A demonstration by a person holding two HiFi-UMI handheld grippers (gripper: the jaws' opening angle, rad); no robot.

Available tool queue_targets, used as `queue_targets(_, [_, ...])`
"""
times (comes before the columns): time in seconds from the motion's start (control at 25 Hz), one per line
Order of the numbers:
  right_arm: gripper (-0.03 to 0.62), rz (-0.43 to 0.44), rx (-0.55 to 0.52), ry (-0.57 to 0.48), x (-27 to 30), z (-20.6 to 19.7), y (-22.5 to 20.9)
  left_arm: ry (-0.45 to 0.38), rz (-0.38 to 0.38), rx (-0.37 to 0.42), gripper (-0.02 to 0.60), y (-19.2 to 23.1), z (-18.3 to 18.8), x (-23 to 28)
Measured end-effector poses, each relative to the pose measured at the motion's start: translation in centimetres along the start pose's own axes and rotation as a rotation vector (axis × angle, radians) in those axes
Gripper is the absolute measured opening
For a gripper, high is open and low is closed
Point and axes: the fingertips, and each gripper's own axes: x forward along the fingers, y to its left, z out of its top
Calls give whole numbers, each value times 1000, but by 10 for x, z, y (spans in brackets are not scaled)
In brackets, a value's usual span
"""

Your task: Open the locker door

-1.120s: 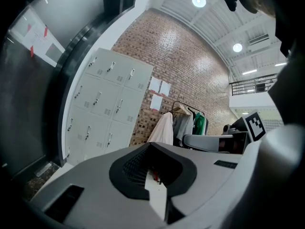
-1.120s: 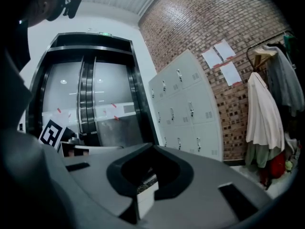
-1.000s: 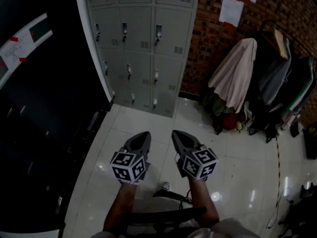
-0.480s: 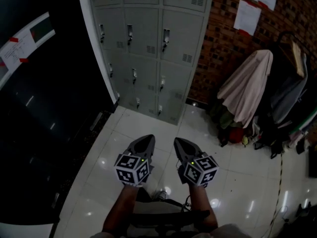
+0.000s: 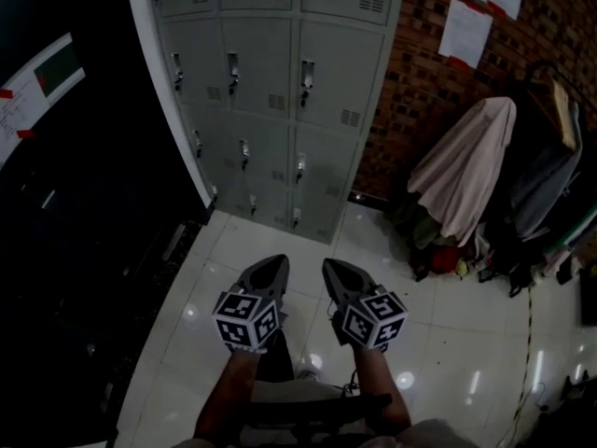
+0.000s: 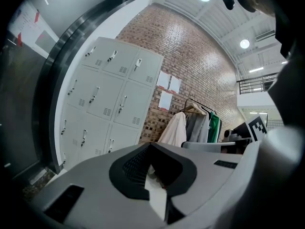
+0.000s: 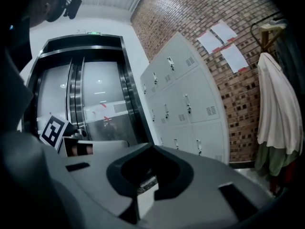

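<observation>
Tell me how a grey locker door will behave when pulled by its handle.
The locker door looks like painted sheet metal, so it probably stays stiff and swings rather than flexes. Its small handle sits at one edge, so it likely pivots about the opposite edge.

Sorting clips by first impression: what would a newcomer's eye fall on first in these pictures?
A grey locker bank, every visible door closed, fills the upper centre, beside a brick wall with paper sheets. Low in the head view, the left tool and right tool, both shut and empty, point toward it. A pale garment hangs at the right.
</observation>
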Motion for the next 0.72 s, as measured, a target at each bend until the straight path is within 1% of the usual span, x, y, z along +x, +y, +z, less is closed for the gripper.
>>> queue_targets(0.36, [5,-37,4,-19,84,26,-36,10,-56,10,-8,61,37,67])
queue_targets(0.52, [4,-30,-12,-10,130,36,-45,12,-71,0,-8,93,49,94])
queue_targets(0.72, [5,-41,-34,-1,181,54,-57,18,-94,-12,-8,132,70,125])
